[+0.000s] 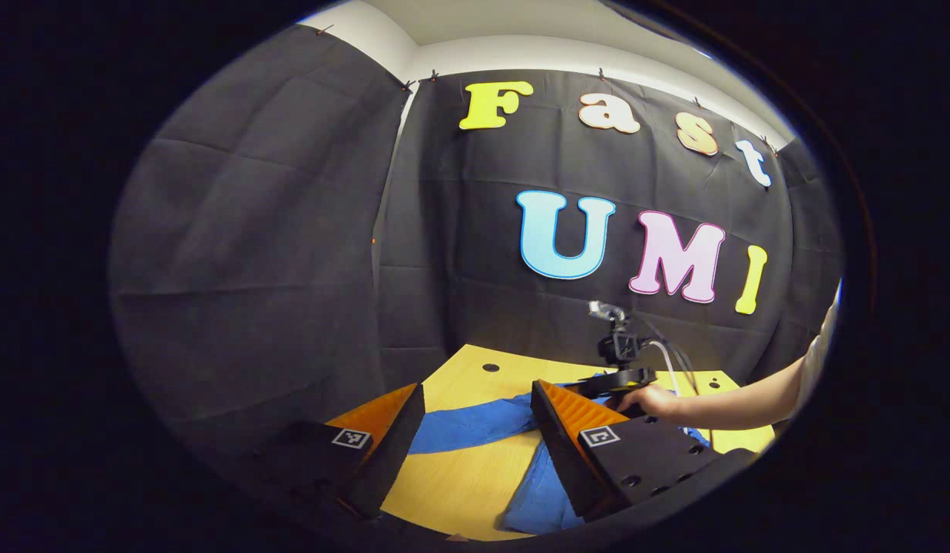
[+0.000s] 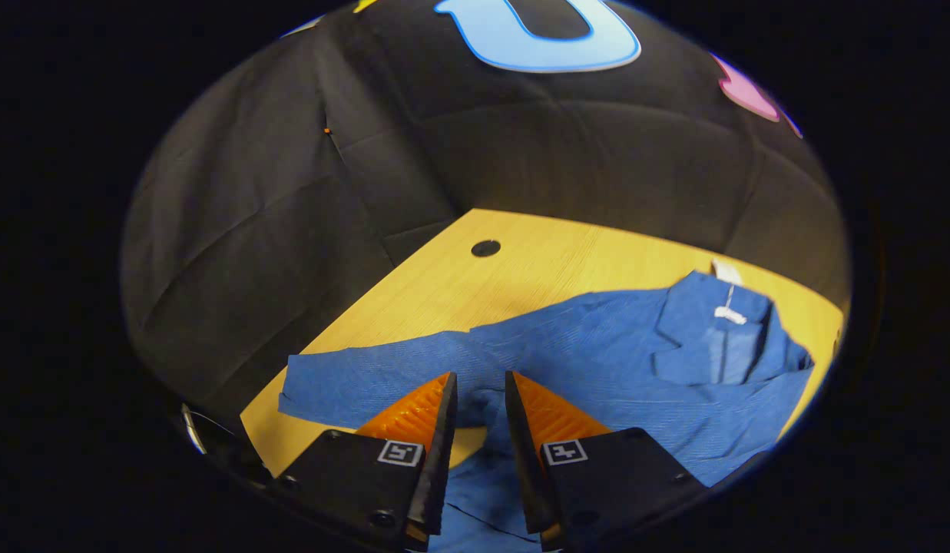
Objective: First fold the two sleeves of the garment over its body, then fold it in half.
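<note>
Right gripper view, fingers (image 2: 521,407) apart, over garment (image 2: 597,346), table (image 2: 521,269).

1. This is a recording booth, likely inside a lab: dark creased cloth walls (image 1: 275,230) hang on clips from a white room wall (image 1: 536,54) above.
2. A light wooden tabletop with round cable holes (image 2: 521,269) runs into the booth's corner, its far edges close against the cloth.
3. At the tabletop's far right edge stands a small black mounted device with cables (image 1: 619,346), possibly a camera; it is too small to tell.
</note>
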The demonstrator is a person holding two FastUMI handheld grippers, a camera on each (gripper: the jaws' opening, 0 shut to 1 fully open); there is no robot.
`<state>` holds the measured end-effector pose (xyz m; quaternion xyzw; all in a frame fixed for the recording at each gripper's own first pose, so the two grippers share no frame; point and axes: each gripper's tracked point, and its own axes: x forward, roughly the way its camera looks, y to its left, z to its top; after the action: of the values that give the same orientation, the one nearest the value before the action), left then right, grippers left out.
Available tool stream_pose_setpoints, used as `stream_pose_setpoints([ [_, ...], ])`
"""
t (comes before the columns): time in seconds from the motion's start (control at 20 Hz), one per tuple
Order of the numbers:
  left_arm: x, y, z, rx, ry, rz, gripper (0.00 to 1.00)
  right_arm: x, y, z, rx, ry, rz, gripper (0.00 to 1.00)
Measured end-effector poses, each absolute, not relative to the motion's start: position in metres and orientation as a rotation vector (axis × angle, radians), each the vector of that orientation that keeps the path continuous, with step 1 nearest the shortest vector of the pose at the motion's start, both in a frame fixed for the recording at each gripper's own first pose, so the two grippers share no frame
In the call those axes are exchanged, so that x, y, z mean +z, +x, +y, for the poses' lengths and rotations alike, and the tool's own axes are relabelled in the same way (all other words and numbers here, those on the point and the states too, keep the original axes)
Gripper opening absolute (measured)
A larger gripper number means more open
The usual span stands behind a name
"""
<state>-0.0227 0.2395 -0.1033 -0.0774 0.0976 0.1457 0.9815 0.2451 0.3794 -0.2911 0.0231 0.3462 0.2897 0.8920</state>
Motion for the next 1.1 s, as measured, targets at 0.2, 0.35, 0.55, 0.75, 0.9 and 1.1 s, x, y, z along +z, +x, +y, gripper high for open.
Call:
stream_pose_setpoints([
  [0.2, -0.145, 0.02, 0.277, 0.29, -0.164, 0.234, 0.81, -0.221, 0.24, 0.308, 0.525, 0.071, 0.589, 0.43],
  [0.35, -0.195, 0.062, 0.32, 0.305, -0.155, 0.307, 0.81, -0.18, 0.212, 0.259, 0.505, 0.035, 0.517, 0.43],
  [0.55, -0.277, 0.101, 0.366, 0.311, -0.16, 0.548, 0.84, -0.155, 0.161, 0.207, 0.467, 0.014, 0.475, 0.43],
  [0.75, -0.332, 0.117, 0.388, 0.35, -0.165, 0.735, 0.84, -0.161, 0.126, 0.166, 0.397, 0.075, 0.507, 0.43],
  [0.9, -0.341, 0.112, 0.397, 0.403, -0.106, 0.825, 0.84, -0.175, 0.119, 0.131, 0.314, 0.094, 0.538, 0.44],
  [1.1, -0.345, 0.103, 0.396, 0.442, -0.102, 0.92, 0.84, -0.177, 0.121, 0.109, 0.234, 0.2, 0.558, 0.44],
])
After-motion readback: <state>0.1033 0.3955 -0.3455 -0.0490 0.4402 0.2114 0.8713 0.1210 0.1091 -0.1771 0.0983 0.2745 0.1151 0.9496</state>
